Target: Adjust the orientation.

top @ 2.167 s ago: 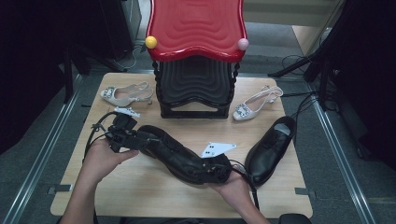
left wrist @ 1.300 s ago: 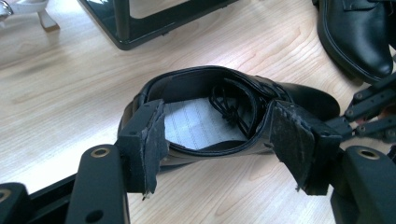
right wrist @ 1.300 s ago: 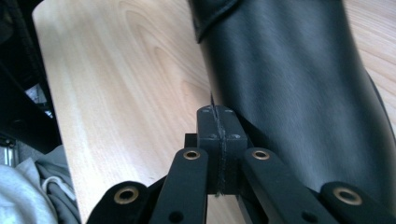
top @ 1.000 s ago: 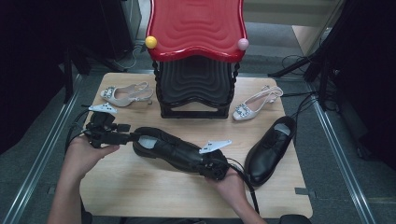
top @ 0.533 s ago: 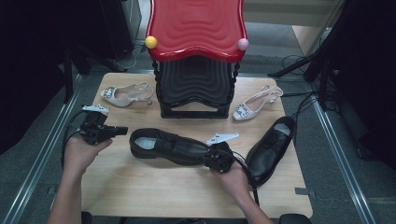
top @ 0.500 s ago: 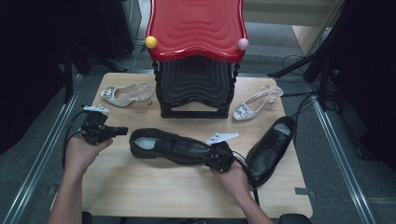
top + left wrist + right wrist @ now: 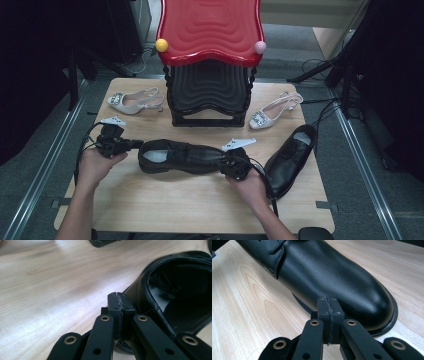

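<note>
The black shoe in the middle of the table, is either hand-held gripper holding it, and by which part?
Neither. Both the left hand-held gripper and right hand-held gripper are shut on nothing, next to the heel and toe of the black shoe.

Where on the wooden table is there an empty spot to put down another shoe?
The wooden table is bare along its near edge, in front of the black leather lace-up shoe lying between the two tools. The back is crowded: a black stand with a red top sits between two silvery slingback heels.
</note>
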`<state>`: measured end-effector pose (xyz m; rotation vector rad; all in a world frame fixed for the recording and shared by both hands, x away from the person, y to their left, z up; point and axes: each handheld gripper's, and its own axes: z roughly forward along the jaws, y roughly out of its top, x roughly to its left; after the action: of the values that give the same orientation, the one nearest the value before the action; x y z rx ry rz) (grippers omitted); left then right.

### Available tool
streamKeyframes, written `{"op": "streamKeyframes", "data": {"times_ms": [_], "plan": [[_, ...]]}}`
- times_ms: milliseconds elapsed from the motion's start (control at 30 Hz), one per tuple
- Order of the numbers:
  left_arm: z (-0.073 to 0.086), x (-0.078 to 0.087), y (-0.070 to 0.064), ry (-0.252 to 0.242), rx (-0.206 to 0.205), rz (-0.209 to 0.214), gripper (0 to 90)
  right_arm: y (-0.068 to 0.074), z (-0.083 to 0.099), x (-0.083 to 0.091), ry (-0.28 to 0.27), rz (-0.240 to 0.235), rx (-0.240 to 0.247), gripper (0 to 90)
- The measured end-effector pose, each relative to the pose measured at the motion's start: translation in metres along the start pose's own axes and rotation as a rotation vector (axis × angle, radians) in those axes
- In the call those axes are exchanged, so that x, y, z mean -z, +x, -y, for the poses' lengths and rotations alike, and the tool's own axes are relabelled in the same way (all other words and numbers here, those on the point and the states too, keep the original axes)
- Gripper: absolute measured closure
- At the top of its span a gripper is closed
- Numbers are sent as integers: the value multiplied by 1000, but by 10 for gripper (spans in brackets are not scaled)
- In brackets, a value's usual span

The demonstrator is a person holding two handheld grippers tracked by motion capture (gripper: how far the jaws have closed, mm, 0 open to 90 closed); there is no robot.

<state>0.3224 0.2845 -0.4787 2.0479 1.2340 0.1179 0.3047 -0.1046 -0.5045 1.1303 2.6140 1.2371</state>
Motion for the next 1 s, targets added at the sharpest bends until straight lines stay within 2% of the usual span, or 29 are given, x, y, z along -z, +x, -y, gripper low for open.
{"op": "streamKeyframes", "data": {"times_ms": [67, 267, 433, 567, 633, 700, 733, 867, 933, 967, 1000], "plan": [[3, 2, -4, 5, -10, 3, 900, -1, -1, -2, 4, -6, -1, 900], [9, 4, -9, 12, -5, 17, 900, 0, -5, -4, 5, -18, 3, 900], [16, 8, -16, 23, -10, 60, 900, -2, -7, -6, 6, -33, -4, 900], [21, 12, -22, 21, -15, 137, 900, -2, -9, -6, 3, -39, -3, 900], [20, 12, -24, 20, -26, 119, 900, -3, -10, -6, 3, -42, 0, 900], [17, 8, -24, 29, -22, 67, 900, -2, -11, -7, 1, -50, -3, 900], [15, 1, -25, 42, -35, 43, 900, -2, -11, -9, 2, -54, -3, 900], [11, -9, -26, 35, -41, 18, 900, 4, -11, -13, 3, -76, -4, 900], [8, -15, -26, 28, -40, 26, 900, 9, -11, -16, 4, -91, -8, 900], [6, -22, -27, 49, -45, 29, 900, 11, -11, -18, 5, -100, -7, 900], [6, -23, -29, 49, -51, 20, 900, 13, -11, -19, 6, -100, -3, 900]]}}
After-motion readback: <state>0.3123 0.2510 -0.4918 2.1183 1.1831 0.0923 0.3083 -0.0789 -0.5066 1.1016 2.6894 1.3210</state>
